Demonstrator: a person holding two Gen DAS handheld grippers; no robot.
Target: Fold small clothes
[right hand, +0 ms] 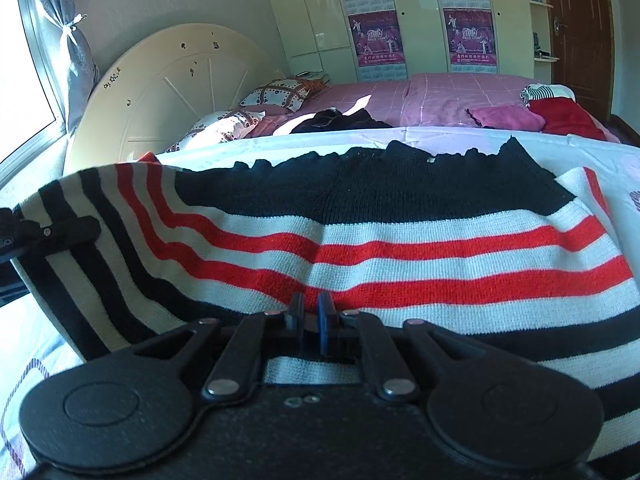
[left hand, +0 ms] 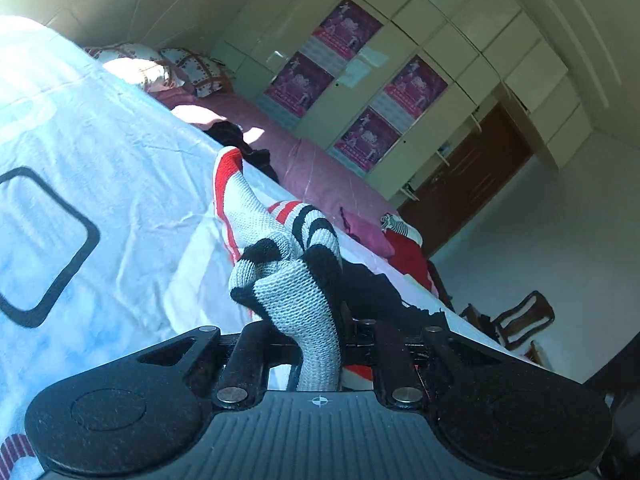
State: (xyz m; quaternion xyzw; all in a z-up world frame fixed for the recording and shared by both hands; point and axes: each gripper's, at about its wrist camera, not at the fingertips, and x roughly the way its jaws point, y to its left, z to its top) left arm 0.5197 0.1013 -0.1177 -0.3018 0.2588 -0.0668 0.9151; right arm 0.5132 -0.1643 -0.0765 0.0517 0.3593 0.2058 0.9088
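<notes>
A small knitted sweater [right hand: 400, 248] with black, white and red stripes is held up off the white sheet [right hand: 440, 138] that covers the bed. My right gripper [right hand: 311, 312] is shut on its near edge, with the fabric pinched between the pads. In the left wrist view the sweater [left hand: 288, 292] is bunched up, and my left gripper [left hand: 320, 332] is shut on that bunch, which hides the fingertips. The left gripper's finger [right hand: 68, 230] also shows at the far left of the right wrist view, clamped on the sweater's striped corner.
Beyond the sheet lies a pink bedspread [right hand: 460, 92] with a dark garment [right hand: 340, 120], a folded pink cloth [right hand: 508, 118] and a red garment [right hand: 568, 118]. Pillows [right hand: 280, 94] lie by the round headboard. A wardrobe with posters [right hand: 376, 36] and a brown door [right hand: 580, 28] stand behind.
</notes>
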